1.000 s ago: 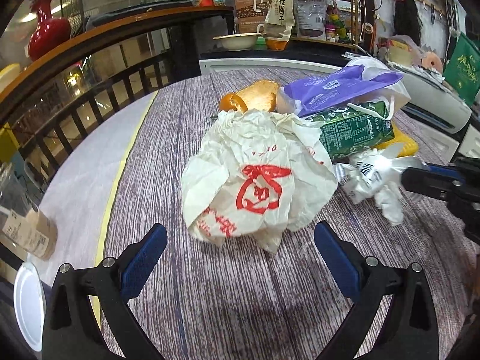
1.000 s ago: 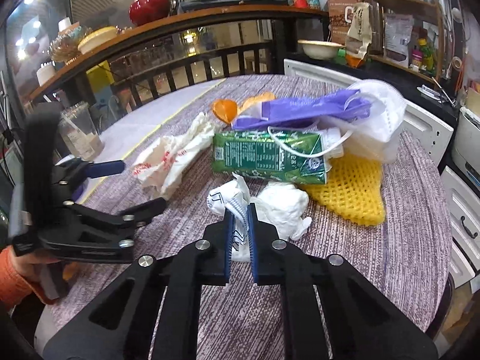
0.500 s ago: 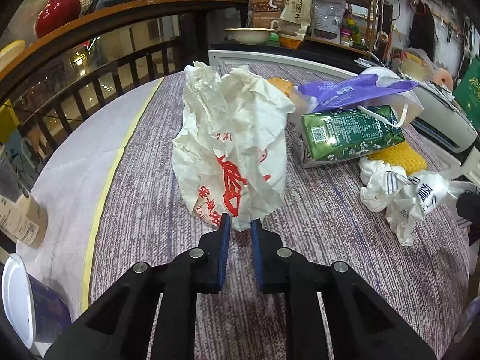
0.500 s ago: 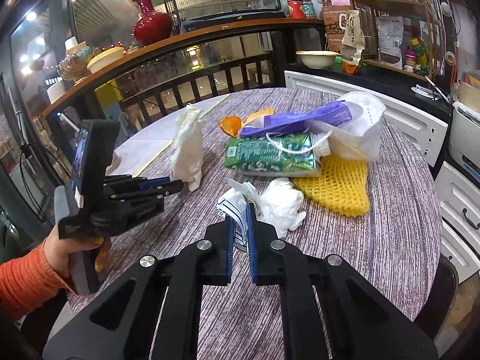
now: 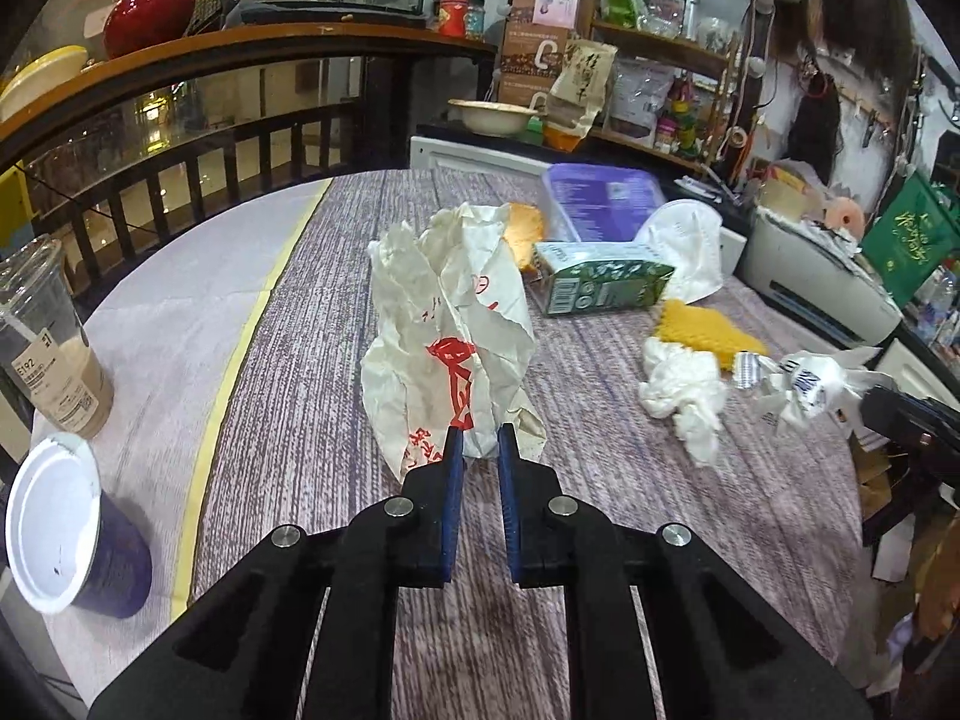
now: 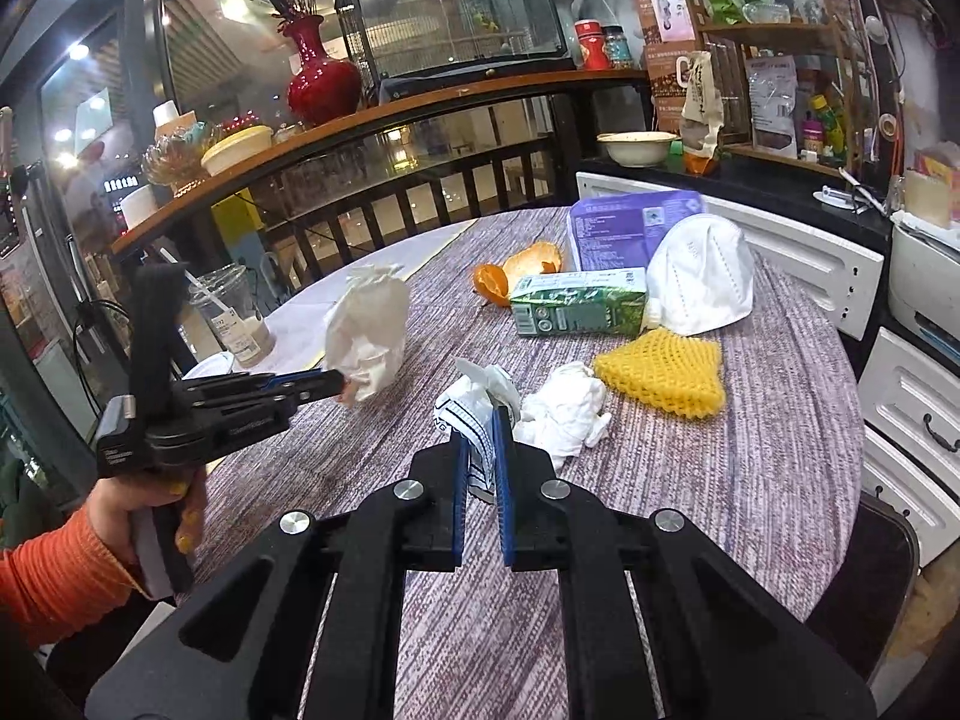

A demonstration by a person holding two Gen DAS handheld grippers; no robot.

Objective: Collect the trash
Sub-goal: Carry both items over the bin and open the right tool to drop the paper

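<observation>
A crumpled white paper bag with red print hangs upright over the striped table, and my left gripper is shut on its lower edge. From the right wrist view, the same bag is lifted off the tabletop at the tip of the left gripper, which a hand in an orange sleeve holds. My right gripper is shut on a white plastic wrapper with dark print, raised just above the table. That wrapper also shows at the right of the left wrist view.
Still on the table are a crumpled tissue, a yellow foam net, a green carton, a white mask, a purple packet and orange peel. A plastic drink cup and a lidded blue cup stand at the left edge.
My left gripper closed on the paper bag and raised it off the table. My right gripper rose and drew back with the wrapper, away from the tissue.
</observation>
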